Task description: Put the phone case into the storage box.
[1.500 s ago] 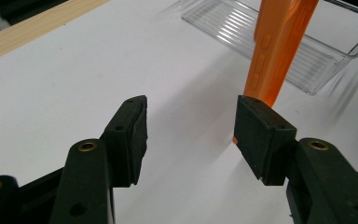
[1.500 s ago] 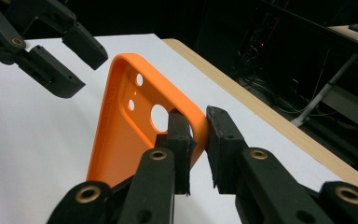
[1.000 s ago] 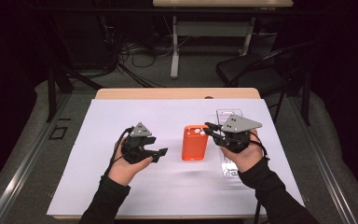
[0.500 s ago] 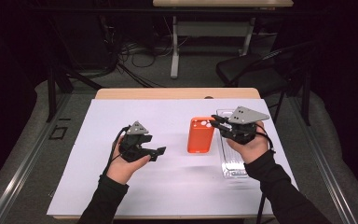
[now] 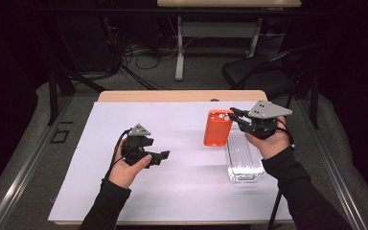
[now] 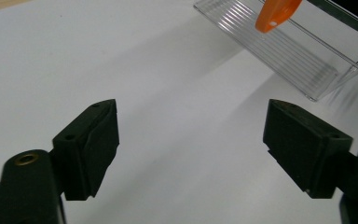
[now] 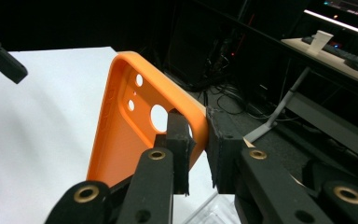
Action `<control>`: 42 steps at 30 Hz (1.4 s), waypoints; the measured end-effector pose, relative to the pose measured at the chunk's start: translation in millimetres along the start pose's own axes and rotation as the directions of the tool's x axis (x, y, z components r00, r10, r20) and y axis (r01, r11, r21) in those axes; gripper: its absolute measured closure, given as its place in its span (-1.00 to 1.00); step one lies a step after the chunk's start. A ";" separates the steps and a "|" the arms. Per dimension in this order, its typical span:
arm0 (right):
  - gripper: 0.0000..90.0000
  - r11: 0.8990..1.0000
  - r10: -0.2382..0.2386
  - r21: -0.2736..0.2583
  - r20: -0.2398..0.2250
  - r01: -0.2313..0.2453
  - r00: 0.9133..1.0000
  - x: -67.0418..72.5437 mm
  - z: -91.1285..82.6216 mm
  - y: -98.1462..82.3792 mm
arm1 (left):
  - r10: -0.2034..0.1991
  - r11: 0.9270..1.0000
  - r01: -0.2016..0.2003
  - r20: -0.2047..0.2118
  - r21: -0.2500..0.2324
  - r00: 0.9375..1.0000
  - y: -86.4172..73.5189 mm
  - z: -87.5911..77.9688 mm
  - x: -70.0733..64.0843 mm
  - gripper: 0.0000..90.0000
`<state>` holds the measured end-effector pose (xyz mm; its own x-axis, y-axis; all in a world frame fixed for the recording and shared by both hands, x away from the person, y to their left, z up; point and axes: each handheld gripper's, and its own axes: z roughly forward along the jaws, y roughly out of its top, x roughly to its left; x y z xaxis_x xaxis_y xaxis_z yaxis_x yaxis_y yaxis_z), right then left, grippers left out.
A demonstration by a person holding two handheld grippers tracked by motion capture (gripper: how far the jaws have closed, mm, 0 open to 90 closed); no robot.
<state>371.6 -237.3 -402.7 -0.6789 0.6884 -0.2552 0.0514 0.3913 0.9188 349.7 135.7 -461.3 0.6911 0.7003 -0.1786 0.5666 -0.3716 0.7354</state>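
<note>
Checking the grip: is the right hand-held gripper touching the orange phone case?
Touching. In the right gripper view, the right hand-held gripper has its jaws clamped on the rim of the orange phone case, one pad on each side.

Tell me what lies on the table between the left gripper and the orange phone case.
Nothing: in the high view only bare white table cover lies between the open left gripper and the orange phone case, which the right gripper holds by its edge.
</note>
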 end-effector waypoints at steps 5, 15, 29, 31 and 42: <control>0.79 1.000 -0.012 -0.001 0.025 0.012 1.000 -10.1 -6.6 1.5 | 0.013 1.000 -0.013 0.008 0.002 1.000 -0.2 -0.7 0.3 -0.66; 0.79 1.000 -0.020 0.004 0.062 0.020 0.998 -27.7 -15.8 -4.7 | 0.017 1.000 -0.017 0.007 -0.004 1.000 -0.4 -2.1 1.0 -0.66; 0.79 0.999 -0.044 0.036 0.095 0.041 0.995 -49.8 -20.8 -18.0 | 0.043 0.999 -0.043 0.002 0.006 0.999 -2.0 -1.0 1.7 -0.66; 0.79 0.998 -0.046 0.040 0.100 0.042 0.994 -52.2 -20.4 -19.6 | 0.044 0.999 -0.044 0.000 0.008 0.999 -2.1 -1.2 2.0 -0.66; 0.79 0.998 -0.048 0.051 0.120 0.042 0.992 -63.6 -13.2 -28.4 | 0.049 0.999 -0.049 -0.004 0.014 0.999 -2.5 -1.4 2.3 -0.66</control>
<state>403.6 -300.2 -408.6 -0.5881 0.7371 -0.3329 0.0603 0.4505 0.8908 349.2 139.1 -462.6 0.7162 0.6838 -0.1396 0.5384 -0.4141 0.7339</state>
